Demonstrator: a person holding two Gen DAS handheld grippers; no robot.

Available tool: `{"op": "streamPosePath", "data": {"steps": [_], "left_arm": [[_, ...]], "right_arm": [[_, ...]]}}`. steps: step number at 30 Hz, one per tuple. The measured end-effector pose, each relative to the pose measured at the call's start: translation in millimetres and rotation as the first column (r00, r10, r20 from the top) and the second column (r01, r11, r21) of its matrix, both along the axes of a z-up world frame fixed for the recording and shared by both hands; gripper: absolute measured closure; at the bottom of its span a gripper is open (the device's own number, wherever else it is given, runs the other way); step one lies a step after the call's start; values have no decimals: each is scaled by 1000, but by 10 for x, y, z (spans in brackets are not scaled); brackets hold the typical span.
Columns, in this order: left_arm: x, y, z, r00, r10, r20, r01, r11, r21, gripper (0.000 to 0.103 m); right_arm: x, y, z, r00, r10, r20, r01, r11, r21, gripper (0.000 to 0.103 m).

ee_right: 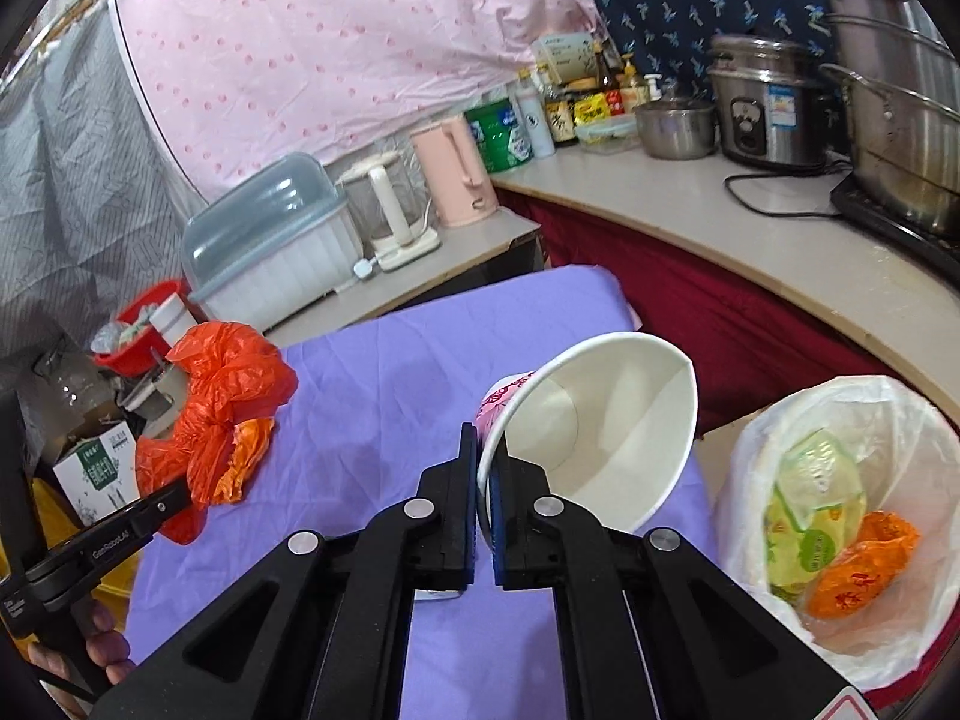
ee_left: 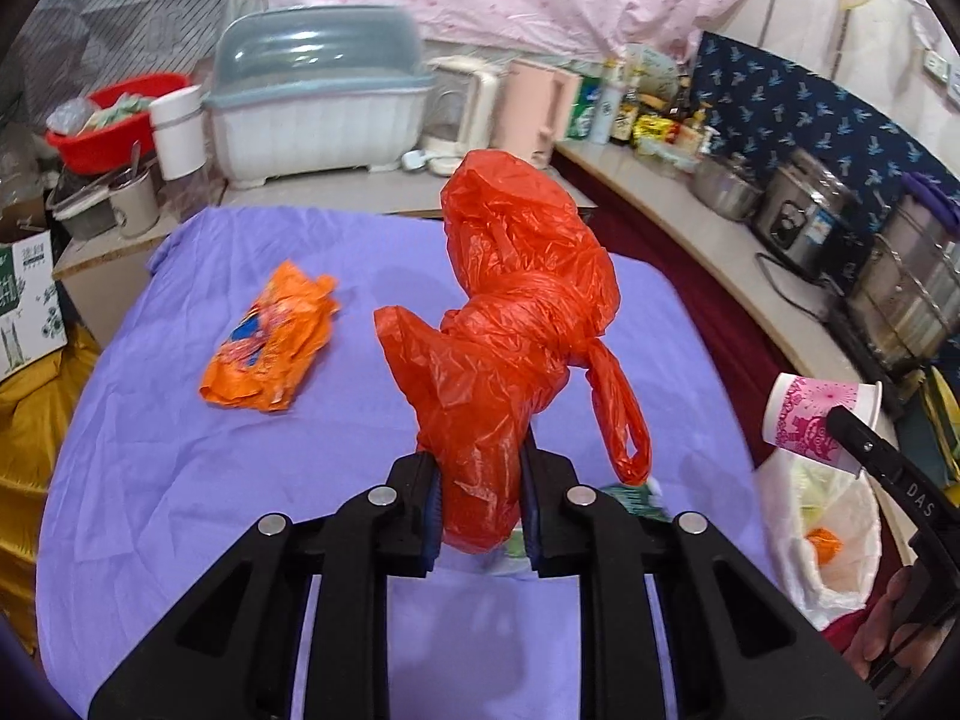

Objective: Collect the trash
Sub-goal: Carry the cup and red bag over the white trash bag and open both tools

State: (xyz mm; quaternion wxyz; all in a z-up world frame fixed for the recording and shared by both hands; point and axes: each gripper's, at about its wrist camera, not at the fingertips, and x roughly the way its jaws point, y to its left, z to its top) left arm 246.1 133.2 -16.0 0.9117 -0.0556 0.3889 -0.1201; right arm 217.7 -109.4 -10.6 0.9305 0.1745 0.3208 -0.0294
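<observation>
A: What does the left gripper (ee_left: pixel 480 492) have?

B: A knotted red plastic bag (ee_left: pixel 516 324). The jaws are pinched narrow on its lower end, and the bag stands up above the purple tablecloth (ee_left: pixel 180 480), one loop handle hanging on the right.

A: And the right gripper (ee_right: pixel 486 480)?

B: Clamped nearly flat on the rim of a white paper cup (ee_right: pixel 600 426) with a pink pattern outside. The cup is tilted, its mouth facing the camera, clear of the cloth.

A: Where is the bin?

B: Just beside the table's right edge: a trash bin lined with a white bag (ee_right: pixel 870 420). Inside lie a green-and-yellow wrapper (ee_right: pixel 810 516) and an orange wrapper (ee_right: pixel 858 570).

A: Anything left on the table?

B: An orange snack packet (ee_left: pixel 270 342), crumpled, lies on the cloth to the left of the red bag, apart from it. A green-printed scrap (ee_left: pixel 636 498) peeks out just behind the left gripper's right finger; I cannot tell what it is.
</observation>
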Motion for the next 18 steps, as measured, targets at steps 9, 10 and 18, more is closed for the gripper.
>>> {"op": "streamPosePath", "data": {"steps": [9, 10, 18], "left_arm": [[-489, -785, 369, 988, -138, 63, 138, 990, 4, 84], [-555, -892, 397, 985, -156, 69, 156, 988, 7, 83], [-932, -1498, 491, 961, -262, 84, 261, 965, 21, 83]], "right_arm": [[-596, -485, 279, 994, -85, 66, 85, 996, 7, 99], [-666, -545, 301, 993, -95, 71, 95, 995, 7, 99], [-1132, -970, 384, 981, -170, 94, 169, 985, 18, 99]]}}
